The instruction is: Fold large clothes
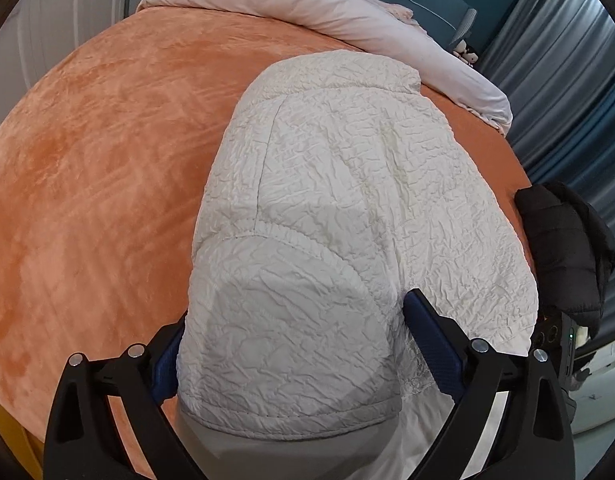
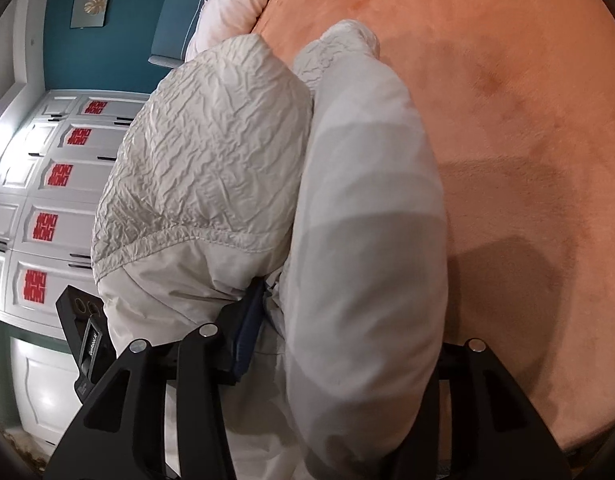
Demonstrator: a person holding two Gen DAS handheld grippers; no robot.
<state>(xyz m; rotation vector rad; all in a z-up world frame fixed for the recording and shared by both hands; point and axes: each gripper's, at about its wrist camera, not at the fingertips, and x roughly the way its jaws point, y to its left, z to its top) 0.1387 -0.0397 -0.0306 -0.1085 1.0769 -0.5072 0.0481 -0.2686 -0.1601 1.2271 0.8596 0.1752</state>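
A white crinkled puffer jacket [image 1: 347, 160] lies bunched on the orange bed cover [image 1: 87, 160]. In the left wrist view its near end bulges up between the two fingers of my left gripper [image 1: 299, 348]. The blue right pad [image 1: 431, 336] presses into the cloth, while the left pad is mostly hidden behind it. In the right wrist view a thick smooth fold of the jacket [image 2: 211, 152] fills my right gripper [image 2: 347, 312]. Its left blue pad [image 2: 247, 320] lies against the cloth, and the other finger is hidden behind the fold.
A pale pink duvet [image 1: 307, 4] is rolled along the far edge of the bed. A black padded garment [image 1: 563, 240] sits at the bed's right edge, by blue curtains [image 1: 567, 60]. White cupboards with red stickers [image 2: 55, 176] stand beyond the bed.
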